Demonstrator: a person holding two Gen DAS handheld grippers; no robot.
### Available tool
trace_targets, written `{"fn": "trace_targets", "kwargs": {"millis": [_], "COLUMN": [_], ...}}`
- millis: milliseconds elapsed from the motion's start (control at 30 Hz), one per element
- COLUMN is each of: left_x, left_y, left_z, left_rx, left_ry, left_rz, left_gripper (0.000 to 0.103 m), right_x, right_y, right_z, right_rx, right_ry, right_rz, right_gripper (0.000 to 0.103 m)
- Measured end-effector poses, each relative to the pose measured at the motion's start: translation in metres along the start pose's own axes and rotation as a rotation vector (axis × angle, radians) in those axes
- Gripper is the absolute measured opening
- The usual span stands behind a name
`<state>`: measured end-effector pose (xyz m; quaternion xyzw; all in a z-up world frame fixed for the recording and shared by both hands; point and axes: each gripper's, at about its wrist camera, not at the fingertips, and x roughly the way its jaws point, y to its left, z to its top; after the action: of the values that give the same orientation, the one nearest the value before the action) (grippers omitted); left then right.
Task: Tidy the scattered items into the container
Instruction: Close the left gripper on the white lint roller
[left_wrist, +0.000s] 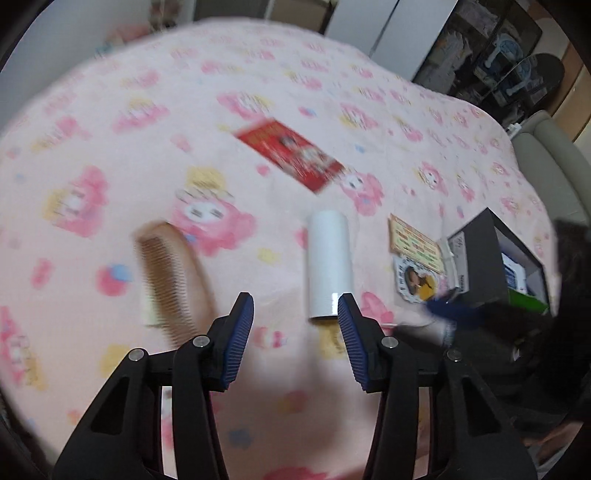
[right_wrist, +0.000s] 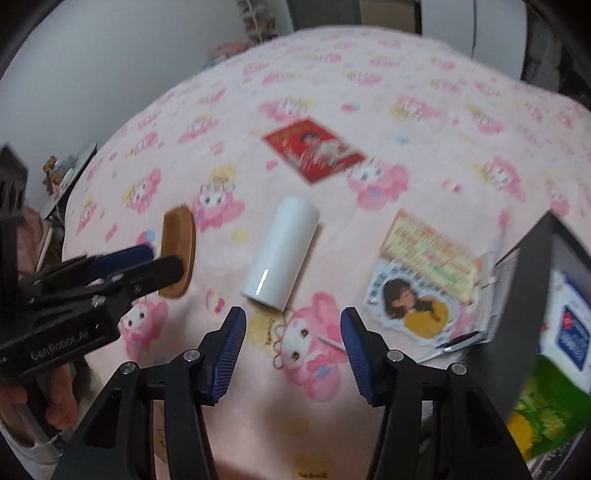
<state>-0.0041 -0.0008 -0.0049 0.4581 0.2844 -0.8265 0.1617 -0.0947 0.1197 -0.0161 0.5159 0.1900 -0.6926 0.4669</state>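
A: What's lying loose on the pink cartoon-print blanket (right_wrist: 424, 155)?

B: In the middle, a glossy white cylinder (right_wrist: 279, 253) on its side, open end toward the near edge. To its left, a brown wooden comb (right_wrist: 180, 245) with fine teeth. Farther back, a flat red packet (right_wrist: 314, 149) printed with a figure. To the right, a clear-wrapped card packet (right_wrist: 417, 280): orange label on top, a cartoon girl in yellow below.

A: And the container?

B: A black box (right_wrist: 517, 314) at the right edge, just beside the card packet. Inside show a white-and-blue tissue pack (right_wrist: 569, 332) and a green-and-yellow bag (right_wrist: 546, 413).

A: The grippers?

B: The right gripper (right_wrist: 293, 354) hangs above the blanket near the cylinder's open end, jaws spread wide with nothing between the blue pads. The left gripper (left_wrist: 295, 339) is likewise parted and empty in its own view; the right camera shows it low at the left, its tips at the comb. Whether they touch the comb I cannot tell, as the frames are blurred.
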Motion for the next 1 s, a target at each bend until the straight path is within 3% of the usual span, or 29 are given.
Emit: {"fn": "trace_targets", "kwargs": {"millis": [67, 200, 433, 500, 600, 900, 1000], "left_x": [0.013, 0.040, 0.085, 0.087, 0.081, 0.038, 0.037], "left_y": [0.000, 0.000, 0.001, 0.003, 0.009, 0.029, 0.030], "left_z": [0.002, 0.007, 0.015, 0.011, 0.008, -0.016, -0.031], "left_rx": [-0.014, -0.042, -0.093, -0.113, -0.143, -0.123, -0.092], "left_ry": [0.021, 0.064, 0.138, 0.161, 0.160, 0.177, 0.193], "left_rz": [-0.017, -0.051, -0.114, -0.153, -0.180, -0.166, -0.215], "left_gripper": [0.048, 0.052, 0.051, 0.039, 0.037, 0.036, 0.034], "right_x": [0.021, 0.045, 0.046, 0.044, 0.039, 0.024, 0.020], "right_y": [-0.002, -0.006, -0.017, -0.018, -0.020, -0.028, -0.027], "right_z": [0.002, 0.008, 0.006, 0.003, 0.000, -0.003, -0.002], "right_rx": [0.012, 0.048, 0.089, 0.091, 0.107, 0.133, 0.132], "right_ry": [0.064, 0.123, 0.120, 0.120, 0.116, 0.074, 0.060], "right_rz": [0.032, -0.009, -0.037, -0.050, -0.040, 0.013, 0.003], "right_gripper": [0.050, 0.050, 0.050, 0.050, 0.050, 0.050, 0.050]}}
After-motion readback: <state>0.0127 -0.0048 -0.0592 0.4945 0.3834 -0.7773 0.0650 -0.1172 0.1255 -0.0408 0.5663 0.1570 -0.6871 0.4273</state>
